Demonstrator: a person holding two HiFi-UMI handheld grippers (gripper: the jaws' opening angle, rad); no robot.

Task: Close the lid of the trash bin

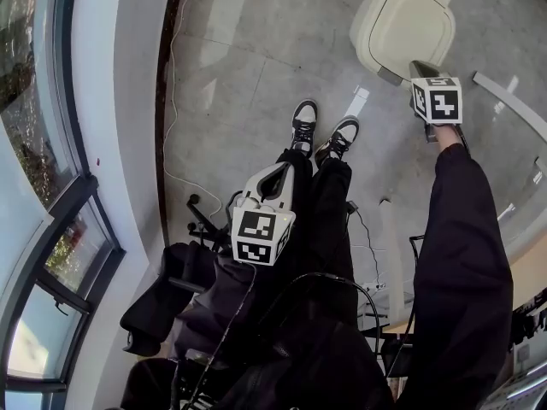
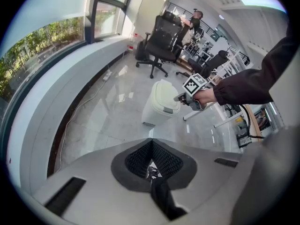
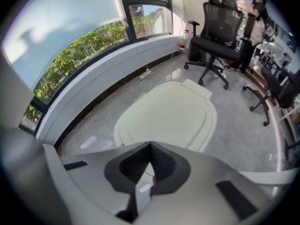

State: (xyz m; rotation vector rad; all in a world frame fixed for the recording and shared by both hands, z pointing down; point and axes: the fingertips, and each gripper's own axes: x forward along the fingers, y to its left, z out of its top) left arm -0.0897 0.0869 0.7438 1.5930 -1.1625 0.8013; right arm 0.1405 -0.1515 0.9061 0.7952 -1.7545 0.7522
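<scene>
You hold your right gripper (image 1: 420, 67), jaws together and empty as a blunt pusher, at the near edge of the lid (image 1: 406, 22), seemingly down on the far-right trash bin (image 2: 152, 109), while your left gripper (image 1: 275, 174), likewise closed on nothing, hangs by your legs.

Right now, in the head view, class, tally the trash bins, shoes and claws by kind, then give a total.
trash bin: 1
shoes: 2, left shoe and right shoe
claws: 2, left claw and right claw
total: 5
</scene>
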